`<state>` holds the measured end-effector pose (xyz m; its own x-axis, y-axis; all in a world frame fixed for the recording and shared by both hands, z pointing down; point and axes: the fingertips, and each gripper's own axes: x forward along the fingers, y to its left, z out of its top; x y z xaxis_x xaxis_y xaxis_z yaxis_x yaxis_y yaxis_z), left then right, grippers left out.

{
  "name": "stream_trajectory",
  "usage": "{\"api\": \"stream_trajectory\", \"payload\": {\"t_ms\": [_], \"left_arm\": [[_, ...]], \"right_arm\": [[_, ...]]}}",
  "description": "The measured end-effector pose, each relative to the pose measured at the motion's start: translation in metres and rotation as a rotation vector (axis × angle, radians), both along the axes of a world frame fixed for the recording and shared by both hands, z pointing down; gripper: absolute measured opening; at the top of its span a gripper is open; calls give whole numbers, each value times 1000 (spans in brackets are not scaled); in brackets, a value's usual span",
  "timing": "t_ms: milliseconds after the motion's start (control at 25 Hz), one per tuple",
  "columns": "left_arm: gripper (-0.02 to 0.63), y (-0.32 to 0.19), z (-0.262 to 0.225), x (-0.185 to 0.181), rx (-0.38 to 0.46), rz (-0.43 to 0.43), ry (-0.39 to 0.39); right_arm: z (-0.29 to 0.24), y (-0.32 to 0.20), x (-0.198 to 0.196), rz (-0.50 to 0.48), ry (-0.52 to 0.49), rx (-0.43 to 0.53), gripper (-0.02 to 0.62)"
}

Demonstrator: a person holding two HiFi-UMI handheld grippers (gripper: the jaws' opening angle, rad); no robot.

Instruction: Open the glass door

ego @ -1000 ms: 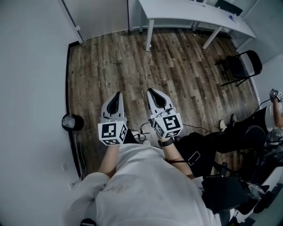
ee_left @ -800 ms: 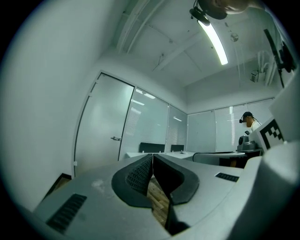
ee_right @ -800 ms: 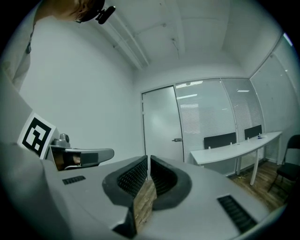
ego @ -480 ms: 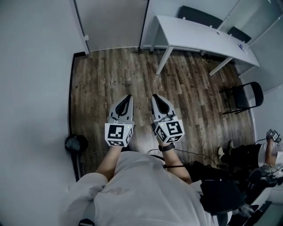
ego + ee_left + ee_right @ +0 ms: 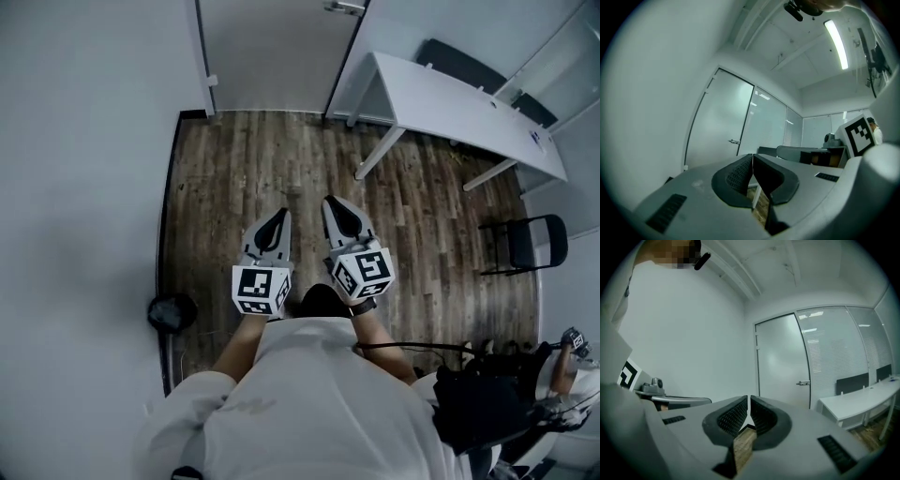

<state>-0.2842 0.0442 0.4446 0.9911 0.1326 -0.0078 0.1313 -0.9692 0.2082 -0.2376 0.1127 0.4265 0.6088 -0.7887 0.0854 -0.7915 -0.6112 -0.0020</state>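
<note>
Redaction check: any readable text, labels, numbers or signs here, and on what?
No readable text in any view.
Left gripper cube: black-and-white square marker patterns, no letters.
Right gripper cube: same.
Small item on white desk: too small to read.

The right gripper (image 5: 748,399), jaws drawn nearly together and empty, was directed toward the glass door (image 5: 783,362); a handle (image 5: 802,383) and white table (image 5: 855,404) were seen rightward.
</note>
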Motion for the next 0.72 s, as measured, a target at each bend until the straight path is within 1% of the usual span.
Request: {"api": "stream_trajectory", "payload": {"t_ms": [160,240,320,360,400,520,640,720], "left_arm": [[5,-14,11,33,11,-33,1],[5,-27,20,62,-14,-46,-13],[5,-37,24,100,-51,-47,-19],[5,-37,25,123,-52,-44,-12],[5,-33,26,147,-35,-38,-4],[5,-6,24,228,50,-14,11],[5,10,-7,314,89,2,34],[5,14,-28,362,118,2,56]], "right_arm": [[13,-20,34,-42,8,3,21],[23,-32,59,-54,-9,10,21],[30,-40,92,-68,-37,25,21],[33,-42,112,-74,-40,35,21],[36,-40,136,-75,-37,45,21],[30,-19,223,-48,-32,92,21],[-7,3,309,-23,3,141,21],[-26,15,360,5,36,158,20]]}}
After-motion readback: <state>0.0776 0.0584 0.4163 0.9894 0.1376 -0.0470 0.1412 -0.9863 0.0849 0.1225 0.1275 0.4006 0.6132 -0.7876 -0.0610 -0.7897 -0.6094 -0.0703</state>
